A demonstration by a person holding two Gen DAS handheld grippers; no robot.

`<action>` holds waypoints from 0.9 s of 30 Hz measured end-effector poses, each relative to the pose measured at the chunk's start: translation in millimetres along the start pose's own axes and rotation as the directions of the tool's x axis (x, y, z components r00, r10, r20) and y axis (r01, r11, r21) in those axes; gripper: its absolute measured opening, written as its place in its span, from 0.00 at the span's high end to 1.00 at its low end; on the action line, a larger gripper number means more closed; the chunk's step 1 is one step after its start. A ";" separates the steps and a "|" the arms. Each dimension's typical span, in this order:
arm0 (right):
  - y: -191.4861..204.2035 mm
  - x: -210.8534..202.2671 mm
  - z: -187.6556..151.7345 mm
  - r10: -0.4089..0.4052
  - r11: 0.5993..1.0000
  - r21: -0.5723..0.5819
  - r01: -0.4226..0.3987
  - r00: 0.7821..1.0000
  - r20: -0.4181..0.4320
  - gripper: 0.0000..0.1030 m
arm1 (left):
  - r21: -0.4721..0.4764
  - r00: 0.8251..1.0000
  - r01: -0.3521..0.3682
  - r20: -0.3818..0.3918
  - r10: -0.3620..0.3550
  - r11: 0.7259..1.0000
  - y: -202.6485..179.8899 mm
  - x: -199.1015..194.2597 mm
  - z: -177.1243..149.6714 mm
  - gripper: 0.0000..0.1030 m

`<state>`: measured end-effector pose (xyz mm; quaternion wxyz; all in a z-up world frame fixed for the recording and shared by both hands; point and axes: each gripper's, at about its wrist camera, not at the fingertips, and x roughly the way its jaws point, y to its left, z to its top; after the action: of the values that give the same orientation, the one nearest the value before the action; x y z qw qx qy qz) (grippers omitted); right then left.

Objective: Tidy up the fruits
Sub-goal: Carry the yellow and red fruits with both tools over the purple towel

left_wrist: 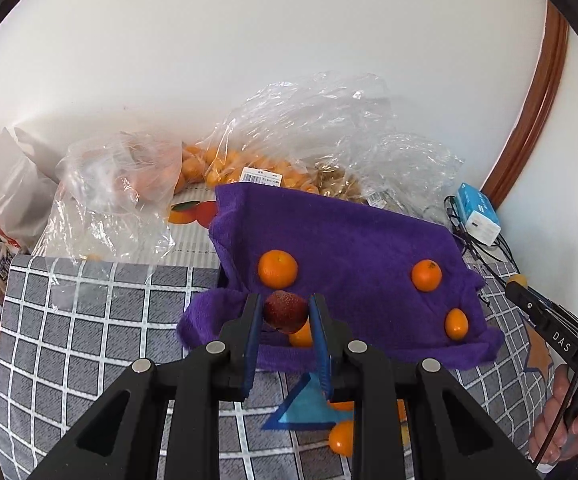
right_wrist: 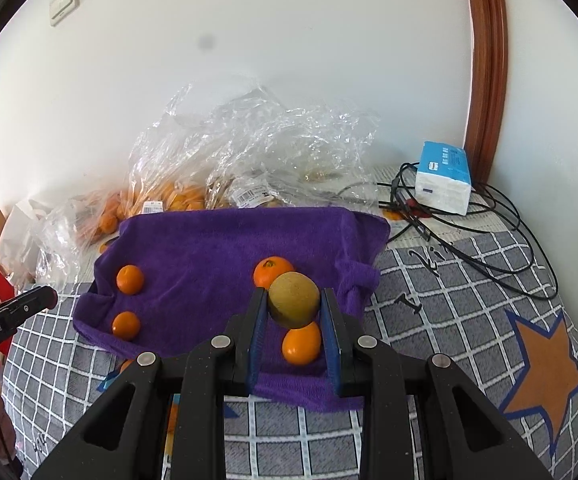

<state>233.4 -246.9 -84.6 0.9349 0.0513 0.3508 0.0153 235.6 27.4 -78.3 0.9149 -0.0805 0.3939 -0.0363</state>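
Observation:
A purple towel [left_wrist: 353, 248] [right_wrist: 217, 248] lies on the checked cloth. Several small oranges sit on it, among them one [left_wrist: 277, 267] at the left and one [left_wrist: 426, 275] at the right of the left wrist view. My left gripper [left_wrist: 286, 314] is shut on a dark red fruit [left_wrist: 285, 311] above the towel's near edge. My right gripper [right_wrist: 293, 306] is shut on a yellow-brown round fruit [right_wrist: 293, 299] above the towel, with oranges [right_wrist: 301, 343] [right_wrist: 272, 271] just below and behind it. The right gripper's tip [left_wrist: 525, 294] also shows at the right of the left wrist view.
Clear plastic bags [left_wrist: 321, 140] [right_wrist: 249, 152] holding more oranges stand by the wall behind the towel. A blue-white tissue pack [right_wrist: 443, 178] and black cables [right_wrist: 489, 236] lie at the right. Loose oranges [left_wrist: 341, 438] lie on the checked cloth [left_wrist: 89, 340] near me.

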 end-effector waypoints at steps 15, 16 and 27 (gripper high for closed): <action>-16.3 68.4 10.2 -0.008 1.000 0.001 0.008 0.997 -0.073 0.75 | -0.088 0.998 0.007 -0.069 -0.013 0.996 34.4 57.8 12.1 0.78; -15.5 71.6 9.6 -0.008 1.000 -0.005 0.007 0.997 -0.078 0.75 | -0.089 0.997 0.011 -0.074 -0.018 0.996 34.3 60.5 12.3 0.78; -7.7 100.7 -8.6 -0.018 0.998 -0.056 0.009 0.988 -0.153 0.75 | -0.021 0.992 -0.017 -0.128 0.014 1.000 12.0 88.7 4.7 0.78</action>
<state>303.6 -247.3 -157.8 0.9062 0.0218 0.4216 0.0226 300.1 28.2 -140.7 0.8870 -0.0851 0.4529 -0.0298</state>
